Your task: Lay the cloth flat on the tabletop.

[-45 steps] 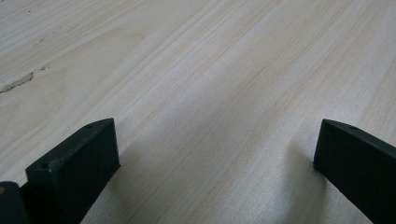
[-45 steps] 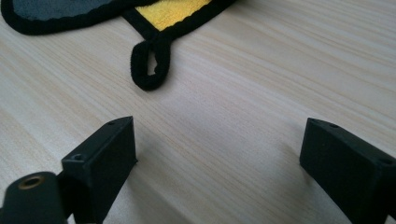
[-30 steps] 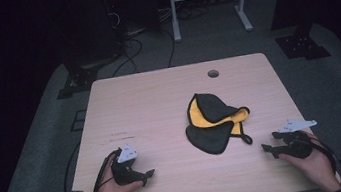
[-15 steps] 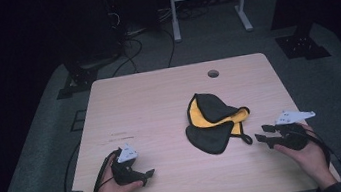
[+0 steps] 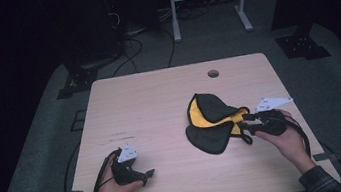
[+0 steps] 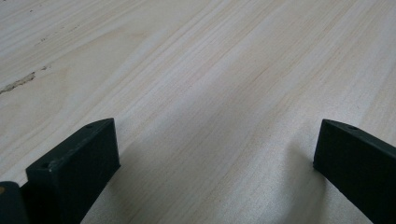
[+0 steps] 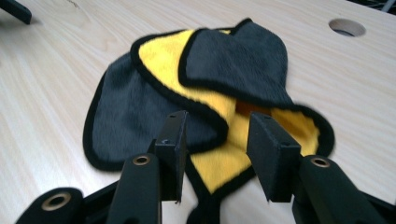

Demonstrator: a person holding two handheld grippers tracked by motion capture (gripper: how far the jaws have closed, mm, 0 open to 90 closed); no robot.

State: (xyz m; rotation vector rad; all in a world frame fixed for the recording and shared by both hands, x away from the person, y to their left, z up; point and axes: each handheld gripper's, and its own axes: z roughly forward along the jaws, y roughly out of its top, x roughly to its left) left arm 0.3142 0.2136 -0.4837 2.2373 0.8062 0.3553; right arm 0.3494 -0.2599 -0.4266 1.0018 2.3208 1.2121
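- A crumpled cloth [image 5: 215, 122], dark grey on one face and yellow on the other with black edging, lies on the right half of the pale wooden worktop [image 5: 150, 109], below the round cable hole [image 5: 213, 74].
- In the high view its long axis runs roughly from the upper left, towards the hole, down to the lower right; a grey flap is folded over the yellow face at the top, and a rounded grey lobe spreads at the near side.
- A yellow corner [image 7: 224, 163] of the cloth points towards the right tool [image 5: 249, 121].
- The right tool [image 7: 219, 154] has just been closing; its jaws stand partly apart with that corner between them, and no pad presses on it.
- The left tool [image 5: 141, 174] rests on the worktop at the near left, well apart from the cloth, jaws wide apart over bare wood.
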